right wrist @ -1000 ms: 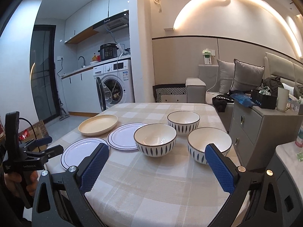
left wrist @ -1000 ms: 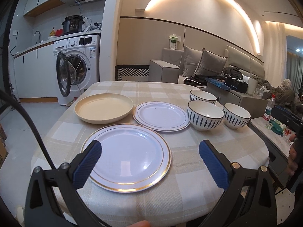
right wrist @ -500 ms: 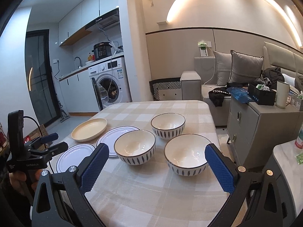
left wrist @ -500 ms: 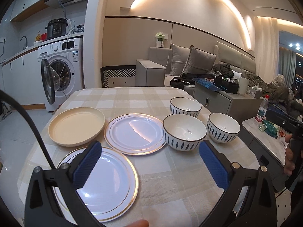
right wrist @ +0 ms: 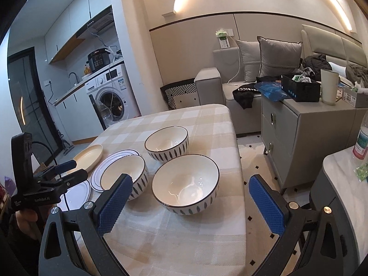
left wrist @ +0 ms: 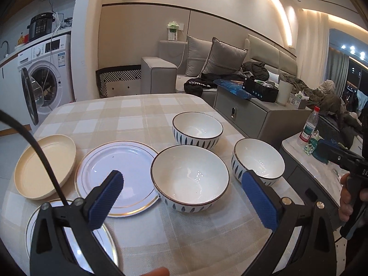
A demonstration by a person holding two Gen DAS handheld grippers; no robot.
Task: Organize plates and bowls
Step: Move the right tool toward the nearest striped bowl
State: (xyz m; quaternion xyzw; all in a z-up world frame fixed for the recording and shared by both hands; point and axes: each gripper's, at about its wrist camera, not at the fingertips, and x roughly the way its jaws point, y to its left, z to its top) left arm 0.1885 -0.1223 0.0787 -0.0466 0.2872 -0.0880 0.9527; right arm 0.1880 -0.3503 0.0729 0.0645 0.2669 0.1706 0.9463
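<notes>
Our left wrist camera looks forward between its blue pads, close above the table, the middle bowl just ahead. Our right wrist camera looks likewise from the table's right corner, angled leftward. Both views share the three bowls, plates and sofa.

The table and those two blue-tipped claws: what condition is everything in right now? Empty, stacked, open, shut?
Left gripper: fingers open, holding nothing.
Right gripper: fingers open, holding nothing.
Three patterned bowls: upright, empty, unstacked.
Two gold-rimmed plates: flat, empty, side by side.
Beige plate: flat, empty.
Washing machine: door open.
Water bottle: upright, capped.
</notes>
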